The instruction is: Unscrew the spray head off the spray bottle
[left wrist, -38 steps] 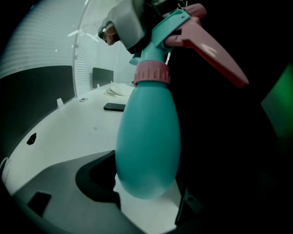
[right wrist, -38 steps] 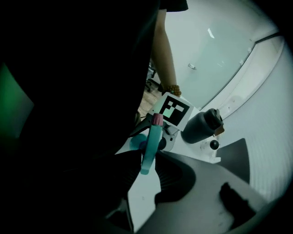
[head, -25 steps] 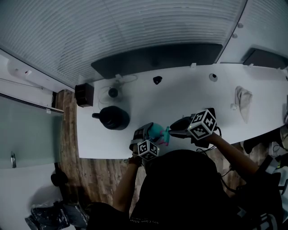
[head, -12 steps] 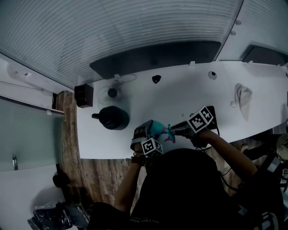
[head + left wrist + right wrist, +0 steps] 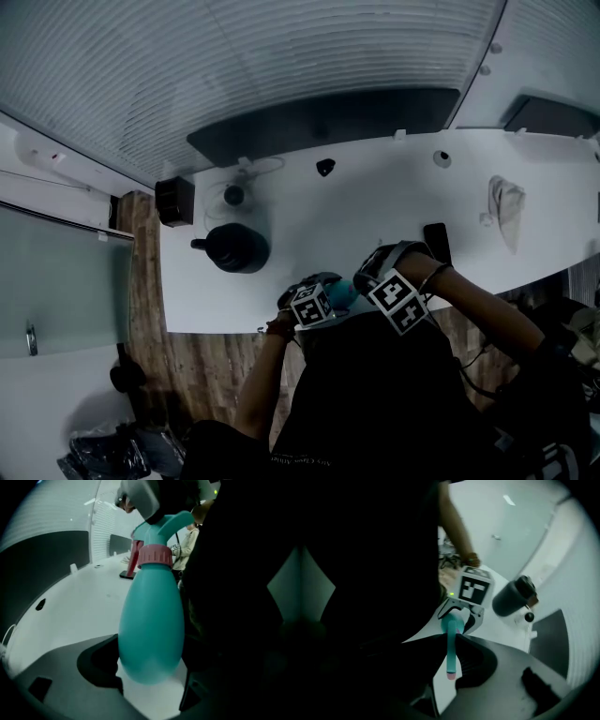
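Meeting at the white tabletop's (image 5: 375, 206) near edge, left tongs (image 5: 319, 286) and right tongs (image 5: 366, 278) flank a teal egg-shaped plastic spray bottle (image 5: 339, 292). Left tongs pinch its belly. Right tongs, just closing, pinch its teal spray head (image 5: 451, 644).

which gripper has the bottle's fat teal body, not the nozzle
The left gripper: its jaws clamp the spray bottle by the teal body. The right gripper has just been closing its jaws, with the nozzle of the spray head between them.
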A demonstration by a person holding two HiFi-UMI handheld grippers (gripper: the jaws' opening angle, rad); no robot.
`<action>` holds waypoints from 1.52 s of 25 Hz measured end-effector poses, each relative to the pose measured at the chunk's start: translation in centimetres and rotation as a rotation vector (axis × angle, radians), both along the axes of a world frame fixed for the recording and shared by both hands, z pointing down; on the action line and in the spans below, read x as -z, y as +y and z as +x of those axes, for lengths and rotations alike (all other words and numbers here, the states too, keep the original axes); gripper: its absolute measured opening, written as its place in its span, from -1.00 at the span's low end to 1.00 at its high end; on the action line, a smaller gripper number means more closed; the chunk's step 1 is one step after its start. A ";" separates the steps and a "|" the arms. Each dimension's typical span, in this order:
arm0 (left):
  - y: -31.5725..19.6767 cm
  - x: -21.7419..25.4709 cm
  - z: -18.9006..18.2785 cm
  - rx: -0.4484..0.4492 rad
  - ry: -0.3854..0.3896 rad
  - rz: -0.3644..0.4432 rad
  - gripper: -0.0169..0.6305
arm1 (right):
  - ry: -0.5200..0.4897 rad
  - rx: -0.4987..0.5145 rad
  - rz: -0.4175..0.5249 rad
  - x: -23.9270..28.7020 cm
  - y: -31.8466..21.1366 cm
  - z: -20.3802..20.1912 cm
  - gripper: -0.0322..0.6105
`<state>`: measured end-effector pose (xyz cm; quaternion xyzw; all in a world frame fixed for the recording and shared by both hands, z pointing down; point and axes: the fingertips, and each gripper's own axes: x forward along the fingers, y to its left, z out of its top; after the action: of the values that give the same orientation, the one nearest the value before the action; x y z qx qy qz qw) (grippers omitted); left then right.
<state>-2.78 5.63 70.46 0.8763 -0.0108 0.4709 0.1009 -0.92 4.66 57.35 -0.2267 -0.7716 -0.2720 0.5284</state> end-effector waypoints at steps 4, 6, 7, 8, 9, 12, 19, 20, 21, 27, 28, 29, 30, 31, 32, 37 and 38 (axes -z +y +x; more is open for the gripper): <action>0.5 0.1 0.6 -0.018 0.016 0.000 0.25 | -0.019 0.092 0.041 0.3 1.4 0.2 -0.71; -0.3 0.1 0.5 0.049 0.044 0.008 0.25 | -0.069 0.027 0.017 0.9 1.0 -0.1 -0.70; -0.6 0.1 0.3 0.079 0.055 0.014 0.25 | -0.093 -0.010 0.004 1.4 0.6 -0.2 -0.67; -1.0 0.1 0.2 0.106 0.065 0.025 0.25 | -0.117 -0.053 -0.007 1.9 0.1 -0.3 -0.60; -1.5 0.1 0.1 0.134 0.071 0.046 0.25 | -0.147 -0.110 -0.021 2.5 -0.6 -0.5 -0.57; -3.9 0.3 -1.1 0.261 0.048 0.185 0.25 | -0.315 -0.455 -0.167 4.5 -3.6 -1.2 -0.56; -10.1 2.2 -6.2 0.565 -0.223 0.584 0.25 | -0.505 -1.435 -1.096 2.6 -7.6 0.6 -0.56; -10.3 2.4 -6.2 0.555 -0.251 0.617 0.25 | -0.497 -1.471 -1.178 2.2 -7.5 0.4 -0.56; -10.5 2.5 -6.0 0.538 -0.273 0.642 0.25 | -0.490 -1.490 -1.213 1.8 -7.5 0.2 -0.56; -10.3 1.9 -5.1 0.504 -0.349 0.662 0.25 | -0.412 -1.542 -1.207 -0.6 -8.1 0.4 -0.56; -10.2 1.9 -5.2 0.500 -0.359 0.665 0.25 | -0.398 -1.534 -1.203 -0.8 -8.0 0.3 -0.56; -10.1 1.8 -5.1 0.491 -0.364 0.667 0.25 | -0.382 -1.512 -1.184 -0.9 -7.8 0.2 -0.56; -10.0 1.8 -4.9 0.477 -0.367 0.668 0.25 | -0.366 -1.475 -1.145 -1.0 -7.5 0.1 -0.57; -9.9 1.9 -4.7 0.460 -0.366 0.667 0.25 | -0.346 -1.422 -1.085 -1.2 -7.1 0.0 -0.57; -9.7 1.9 -4.5 0.442 -0.359 0.658 0.25 | -0.323 -1.354 -1.003 -1.4 -6.6 -0.1 -0.57; -7.1 1.2 -2.2 0.280 -0.153 0.452 0.25 | -0.188 -0.826 -0.461 -0.9 -4.3 0.0 -0.63; -6.2 1.2 -1.7 0.236 -0.102 0.395 0.25 | -0.160 -0.705 -0.371 -0.6 -3.6 0.0 -0.63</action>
<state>-4.50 -0.60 69.25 0.8467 -0.2103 0.4883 -0.0190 -0.92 1.02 57.93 -0.0178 -0.8766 0.0529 0.4779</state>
